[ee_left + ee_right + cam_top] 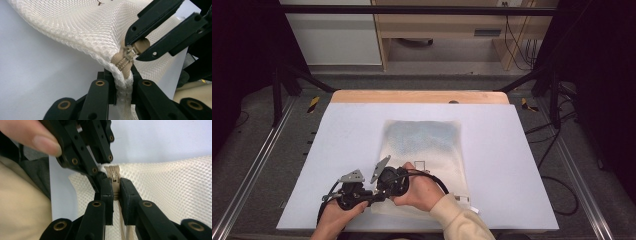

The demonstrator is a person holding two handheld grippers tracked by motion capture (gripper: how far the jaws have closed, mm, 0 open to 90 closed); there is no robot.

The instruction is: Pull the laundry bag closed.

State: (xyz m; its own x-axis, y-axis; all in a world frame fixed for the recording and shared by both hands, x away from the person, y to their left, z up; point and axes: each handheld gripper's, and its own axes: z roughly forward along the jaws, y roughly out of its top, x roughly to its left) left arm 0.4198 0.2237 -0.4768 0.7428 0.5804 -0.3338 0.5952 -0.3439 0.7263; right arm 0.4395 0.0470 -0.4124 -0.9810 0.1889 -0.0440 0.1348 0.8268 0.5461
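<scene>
My left hand-held gripper (120, 82) pinches the mesh bag (82, 27) edge, my right one (115, 192) the zipper (113, 176) (tiny); pulling hard, it slips.

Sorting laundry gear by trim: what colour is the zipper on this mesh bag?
Tan, on a cream mesh bag; the zipper shows best in the left gripper view.

No text, label or number is legible anywhere.
</scene>
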